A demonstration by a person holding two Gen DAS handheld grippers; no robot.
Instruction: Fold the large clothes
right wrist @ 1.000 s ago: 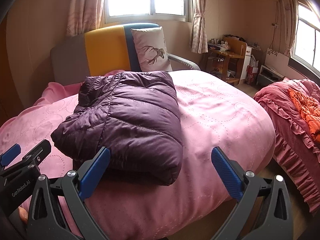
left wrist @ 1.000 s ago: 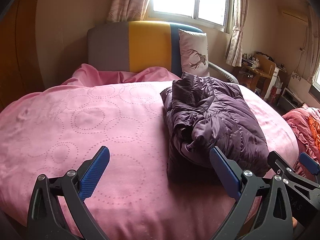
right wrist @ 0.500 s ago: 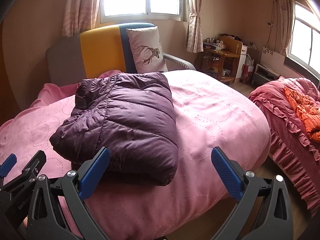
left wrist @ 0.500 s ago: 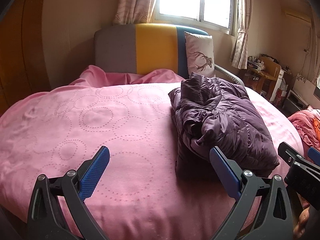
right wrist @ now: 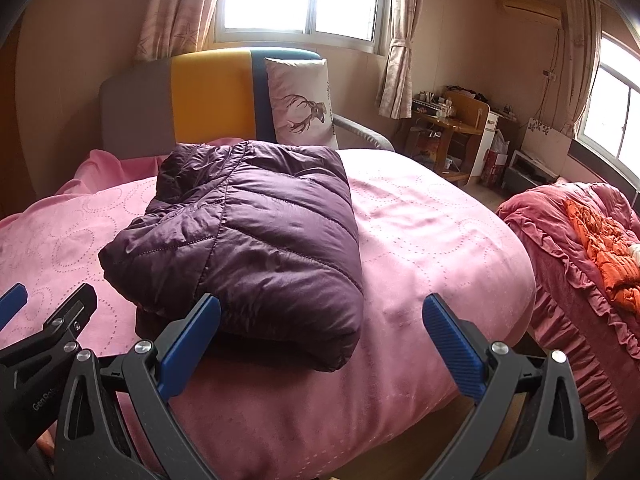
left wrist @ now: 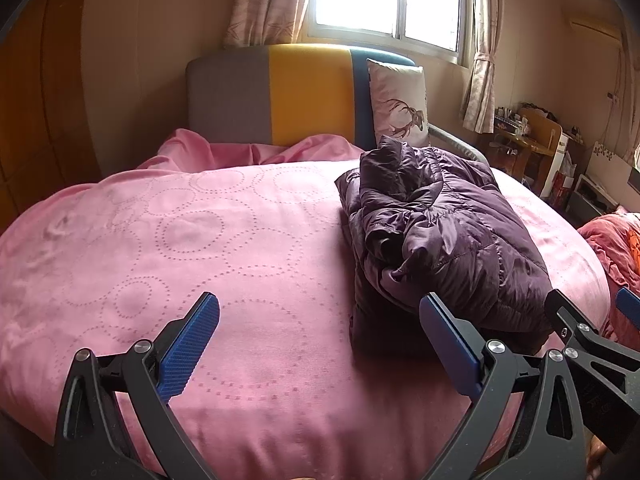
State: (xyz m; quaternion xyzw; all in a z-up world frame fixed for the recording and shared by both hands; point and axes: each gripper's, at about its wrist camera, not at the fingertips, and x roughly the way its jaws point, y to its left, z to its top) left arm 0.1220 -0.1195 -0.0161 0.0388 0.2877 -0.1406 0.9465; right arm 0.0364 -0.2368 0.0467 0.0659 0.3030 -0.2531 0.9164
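A dark purple quilted jacket (left wrist: 436, 232) lies folded in a thick bundle on the pink bed (left wrist: 180, 248); it also shows in the right wrist view (right wrist: 256, 240). My left gripper (left wrist: 320, 344) is open and empty, held above the bed's near edge, left of the jacket. My right gripper (right wrist: 320, 344) is open and empty, just in front of the jacket's near end. Each gripper shows at the edge of the other's view, the right one (left wrist: 592, 340) and the left one (right wrist: 44, 328).
A grey, yellow and blue headboard (left wrist: 280, 96) and a deer-print pillow (right wrist: 300, 104) stand at the back. A second bed with a red ruffled cover (right wrist: 576, 264) and orange cloth is to the right. A wooden desk (right wrist: 452, 128) is by the window.
Both grippers stay open and empty and the jacket has not moved. The views shifted a little: the left drew back and swung left, the right edged closer to the jacket.
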